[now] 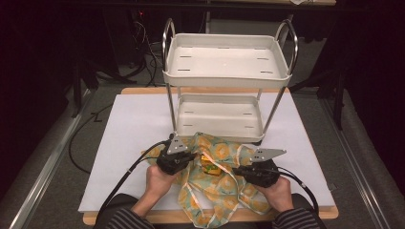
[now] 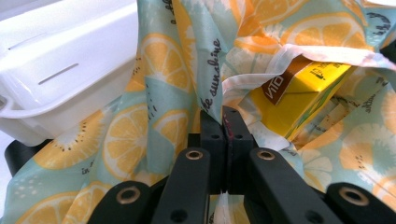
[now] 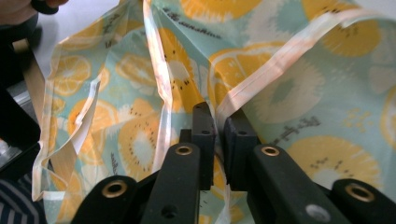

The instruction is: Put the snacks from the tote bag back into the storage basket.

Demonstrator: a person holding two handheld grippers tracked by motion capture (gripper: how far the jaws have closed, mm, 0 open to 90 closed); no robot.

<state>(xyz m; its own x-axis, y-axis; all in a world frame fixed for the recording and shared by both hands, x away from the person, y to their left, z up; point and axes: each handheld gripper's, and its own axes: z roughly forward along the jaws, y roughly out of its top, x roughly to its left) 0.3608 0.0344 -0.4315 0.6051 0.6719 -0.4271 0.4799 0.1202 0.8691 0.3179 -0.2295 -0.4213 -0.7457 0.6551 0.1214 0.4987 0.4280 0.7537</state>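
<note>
Standing at the far side of a white rectangular table top (image 1: 129, 124) is a white two-tier plastic trolley with chrome hoop handles (image 1: 227, 67); both of its trays look bare, and its lower tray edge shows at the left of the left gripper view.

Just in front of the trolley, touching its base, lies a pale green fabric bag printed with orange and lemon slices (image 1: 217, 179). It is crumpled and spread toward the person's edge of the table, its white-trimmed handles trailing loosely. The bag's mouth is pulled apart between the two grippers.

A person's forearms in dark striped sleeves (image 1: 119, 217) enter from the near edge, each hand holding a black gripper with a grey three-cornered plate on top.

On the left side of the bag, the left gripper (image 2: 227, 116) has its jaws pressed tight together, pinching the fabric near the bag's rim. On the right side, the right gripper (image 3: 219, 122) has its jaws drawn almost together, with the bag's white-trimmed edge running down into the narrow slit between them, so it grips the cloth there.

Inside the open bag rests a small yellow carton with a brown band and white lettering (image 2: 299, 93), lying tilted.
</note>
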